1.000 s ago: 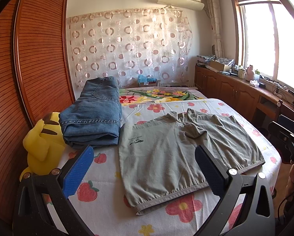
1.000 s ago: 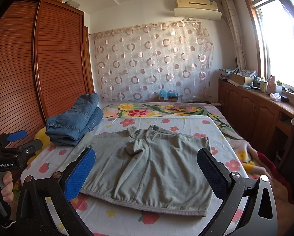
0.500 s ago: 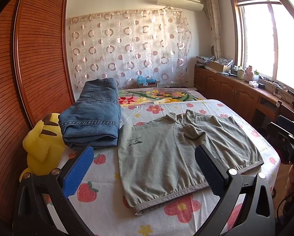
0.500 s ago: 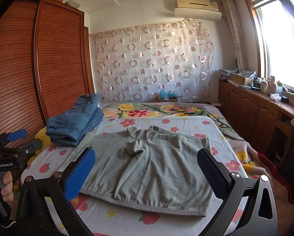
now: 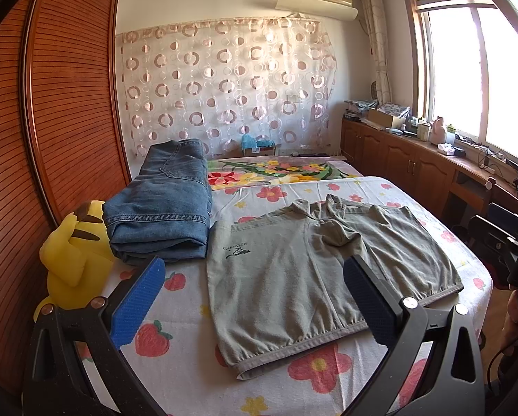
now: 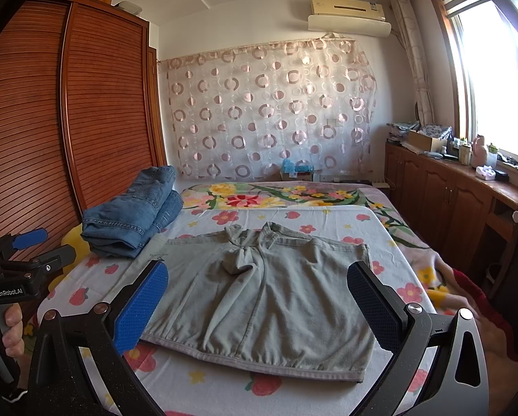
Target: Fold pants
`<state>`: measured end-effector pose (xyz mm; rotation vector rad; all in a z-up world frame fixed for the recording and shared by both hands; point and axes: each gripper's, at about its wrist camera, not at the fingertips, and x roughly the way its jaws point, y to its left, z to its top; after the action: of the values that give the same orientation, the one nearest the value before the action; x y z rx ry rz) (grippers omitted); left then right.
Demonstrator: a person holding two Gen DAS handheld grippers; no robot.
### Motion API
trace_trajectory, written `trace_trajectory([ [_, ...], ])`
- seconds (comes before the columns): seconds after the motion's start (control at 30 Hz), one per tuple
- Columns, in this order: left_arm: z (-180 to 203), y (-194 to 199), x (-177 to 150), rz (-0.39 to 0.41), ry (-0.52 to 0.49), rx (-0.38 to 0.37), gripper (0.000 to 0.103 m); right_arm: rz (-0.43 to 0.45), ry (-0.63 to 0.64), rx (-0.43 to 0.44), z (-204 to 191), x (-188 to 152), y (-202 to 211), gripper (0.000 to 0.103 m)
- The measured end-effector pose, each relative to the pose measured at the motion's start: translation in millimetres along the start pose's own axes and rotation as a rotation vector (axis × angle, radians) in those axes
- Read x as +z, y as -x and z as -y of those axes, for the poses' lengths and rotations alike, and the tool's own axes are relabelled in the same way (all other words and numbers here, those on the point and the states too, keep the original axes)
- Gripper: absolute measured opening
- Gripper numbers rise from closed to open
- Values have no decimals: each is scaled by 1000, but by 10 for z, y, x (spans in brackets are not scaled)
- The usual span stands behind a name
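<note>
Pants [image 5: 324,270] lie flat on the bed [image 5: 175,374] beside folded jeans [image 5: 161,208]; the left gripper [image 5: 255,298] hangs wide apart, empty. From the right gripper [image 6: 259,305], also wide apart, the lumpy middle could bunch when folded.

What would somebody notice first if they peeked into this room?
Probably the grey-green shorts spread flat in the middle of the flowery bedsheet, right in front of both open grippers, left gripper and right gripper. Next, the folded blue jeans stacked to the left of the shorts, and the yellow plush toy squeezed between the bed and the wooden wardrobe.
</note>
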<state>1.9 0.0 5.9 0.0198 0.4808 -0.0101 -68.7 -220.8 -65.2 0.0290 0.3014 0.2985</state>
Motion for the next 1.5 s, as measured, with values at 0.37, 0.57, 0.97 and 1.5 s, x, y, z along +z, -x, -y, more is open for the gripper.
trace_trajectory([
  [0.37, -1, 2, -10, 2, 0, 0, 103, 1, 0, 1, 1, 1, 3, 103],
  [0.57, -1, 4, -11, 3, -1, 0, 103, 1, 1, 1, -1, 1, 5, 103],
  [0.97, 4, 15, -2, 0, 0, 0, 103, -1, 2, 1, -7, 19, 17, 103],
  [1.5, -13, -231, -222, -99, 15, -4, 103, -94, 14, -6, 152, -36, -172, 103],
])
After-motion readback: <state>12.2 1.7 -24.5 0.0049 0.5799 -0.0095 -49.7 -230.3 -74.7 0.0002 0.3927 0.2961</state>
